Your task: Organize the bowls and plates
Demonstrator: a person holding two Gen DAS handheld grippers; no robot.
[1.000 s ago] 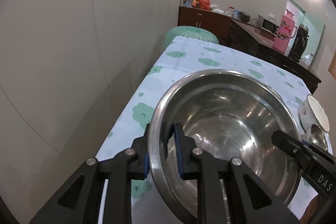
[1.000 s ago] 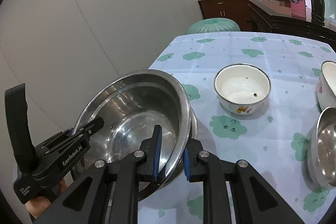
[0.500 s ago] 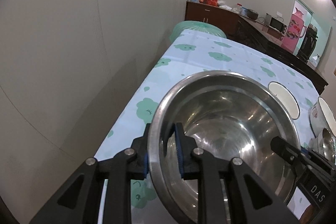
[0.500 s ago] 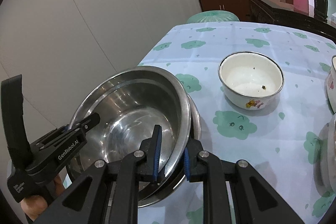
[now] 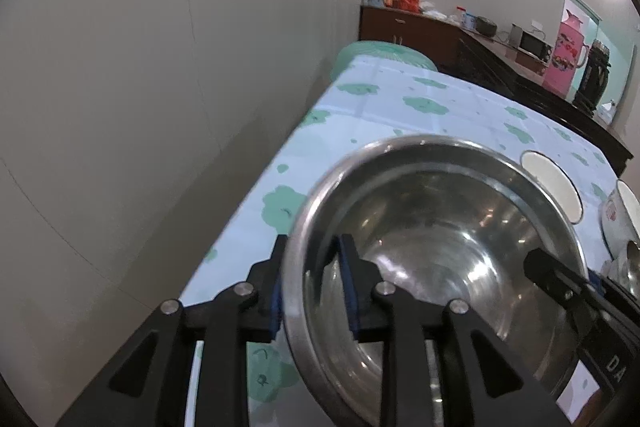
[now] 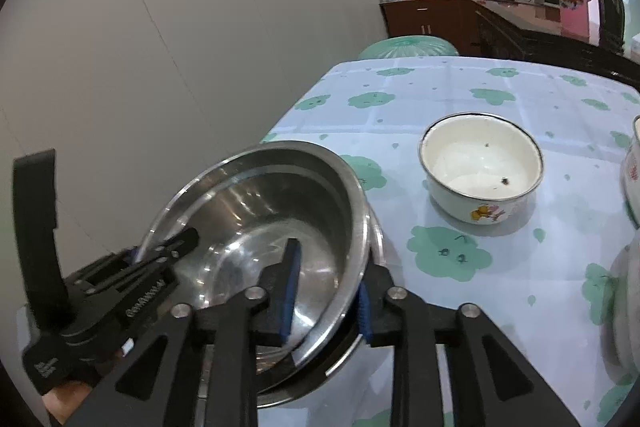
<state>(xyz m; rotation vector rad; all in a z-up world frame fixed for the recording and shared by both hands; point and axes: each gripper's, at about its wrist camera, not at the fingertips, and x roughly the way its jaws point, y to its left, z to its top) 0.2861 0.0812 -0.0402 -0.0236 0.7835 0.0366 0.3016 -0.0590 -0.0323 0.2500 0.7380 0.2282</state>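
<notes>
**Steel bowl released into the stack**

Both sets of tongs have just been opening: a second ago each pinched the rim of the large shiny stainless-steel mixing bowl (image 6: 256, 227); now the blue pads stand clear of it on both sides.

- Left gripper (image 5: 312, 291): jaws apart, rim passing between them, a visible gap at the inner pad. You hold nothing.
- Right gripper (image 6: 326, 291): jaws apart, straddling the opposite rim, inner pad inside the bowl, outer pad just outside. No clamp.
- Bowl sits nested in a second steel bowl (image 6: 376, 239), near the edge of the table with the green cloud-print cloth (image 6: 460, 95).
- My reading: this placement is done; you can back out.
- Left loose: the cream enamel bowl with a cartoon print (image 6: 482, 167), well apart on the cloth.
</notes>
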